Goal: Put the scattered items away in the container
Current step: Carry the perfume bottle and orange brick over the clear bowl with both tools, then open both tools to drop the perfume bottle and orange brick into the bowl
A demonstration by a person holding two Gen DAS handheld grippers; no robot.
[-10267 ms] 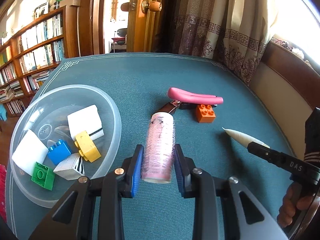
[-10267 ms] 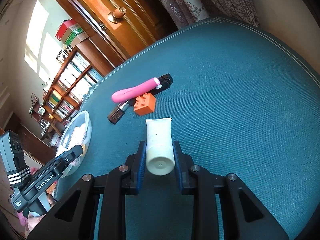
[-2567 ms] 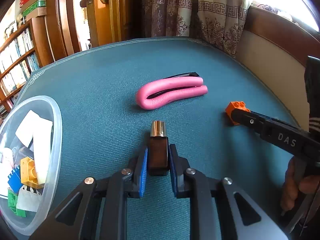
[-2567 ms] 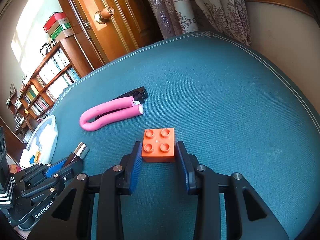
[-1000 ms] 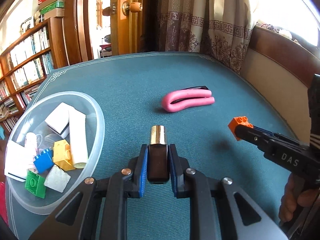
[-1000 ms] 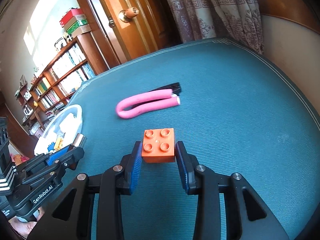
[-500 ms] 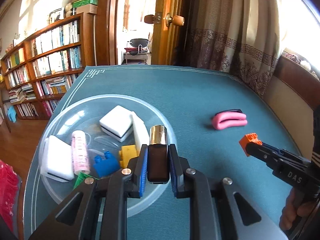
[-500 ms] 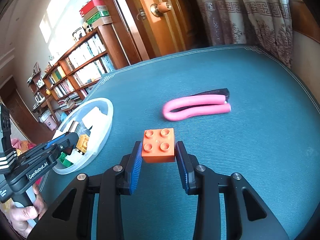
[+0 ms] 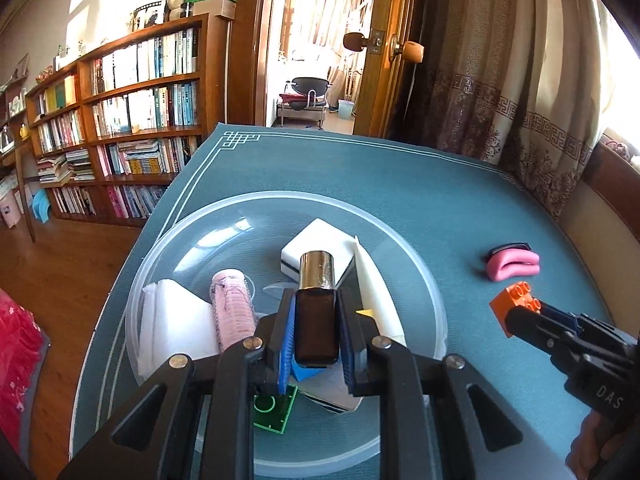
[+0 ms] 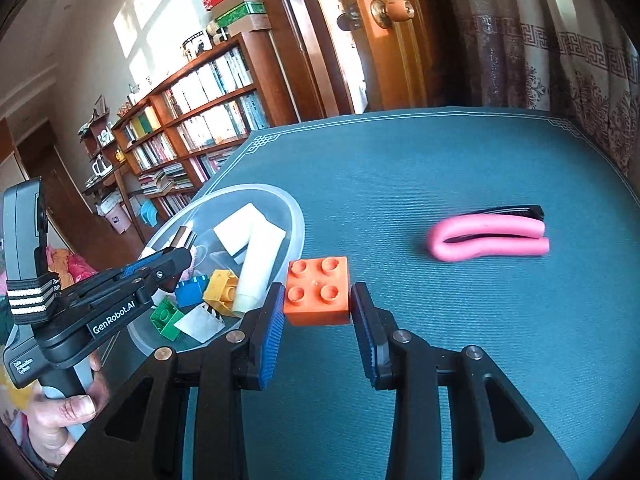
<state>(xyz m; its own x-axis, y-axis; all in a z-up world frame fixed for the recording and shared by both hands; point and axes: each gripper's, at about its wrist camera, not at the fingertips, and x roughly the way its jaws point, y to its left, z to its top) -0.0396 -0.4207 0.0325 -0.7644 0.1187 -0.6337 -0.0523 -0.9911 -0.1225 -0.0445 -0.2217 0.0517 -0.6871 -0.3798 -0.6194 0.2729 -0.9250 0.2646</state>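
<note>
bowl [image 9: 416, 248] is already pretty full: white blocks, a pink roller [image 9: 234, 312], a white tube [image 10: 260, 260], plus blue, yellow and green bricks all sitting inside it on the teal table [image 10: 460, 160]. left gripper [image 9: 316, 334] is clamped tight on a little brown bottle [image 9: 316, 328] with a shiny cap, held above the bowl's middle, so i'd guess that one just needs dropping. right gripper [image 10: 318, 316] is closed snug on an orange brick [image 10: 318, 290], hanging over the table just beside the bowl's rim, so not quite over it yet. after those two the only stray left that i can see is the pink clip [image 10: 488, 236], lying on the table well apart from the bowl. so mostly done imo, two drops and one more pickup to go.
</note>
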